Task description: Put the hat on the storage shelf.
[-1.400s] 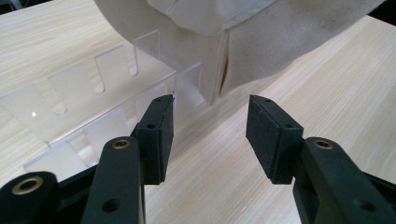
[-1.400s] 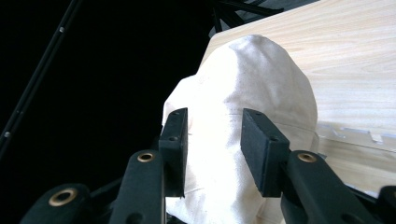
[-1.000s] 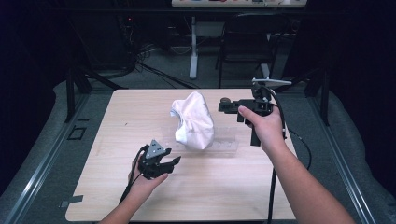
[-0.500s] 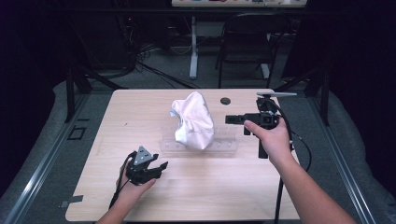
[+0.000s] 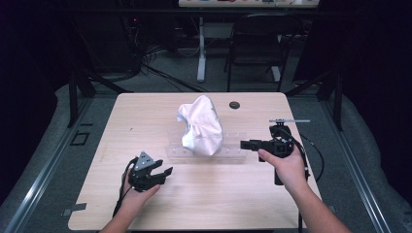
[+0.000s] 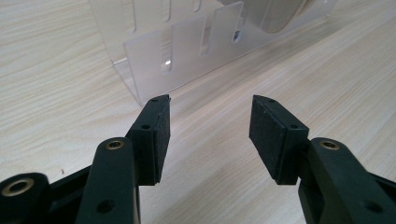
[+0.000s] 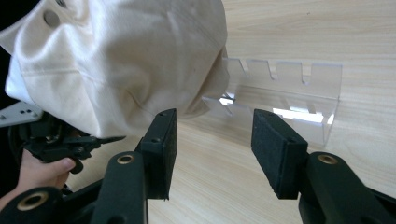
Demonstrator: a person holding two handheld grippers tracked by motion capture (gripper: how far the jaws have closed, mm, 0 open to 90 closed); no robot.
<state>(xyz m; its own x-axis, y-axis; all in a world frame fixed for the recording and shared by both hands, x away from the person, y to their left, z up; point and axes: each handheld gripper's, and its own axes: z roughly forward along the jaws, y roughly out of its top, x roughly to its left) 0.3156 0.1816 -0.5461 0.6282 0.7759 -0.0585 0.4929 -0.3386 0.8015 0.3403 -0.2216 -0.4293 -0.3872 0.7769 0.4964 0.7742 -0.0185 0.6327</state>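
Near the right edge of the desk (image 5: pixel 145 107), the right claw (image 5: pixel 248 144) points sideways at the clear plastic rack (image 5: pixel 228 151). Its two black jaws stand wide apart, and they have just been opening. Nothing is between them, and they touch nothing. In the right gripper view, the right claw (image 7: pixel 212 140) looks at the rack (image 7: pixel 299 93) and at the white cap (image 7: pixel 121 60) sitting on it.

Close to the front edge, on the left side, the left claw (image 5: pixel 165 171) is held low over the wood. Its jaws are wide apart too, with only bare desk between them. In the left gripper view, the left claw (image 6: pixel 210 130) faces one end of the rack (image 6: pixel 187 51), which is near but not touching.

One cap (image 5: pixel 201 125), one rack and one small black dot (image 5: pixel 234 105) near the back edge are on the desk. Two claws are there, one in each hand.

The cap and rack sit in the middle of the desk. Bare wood lies open all along the front edge and by the left edge.
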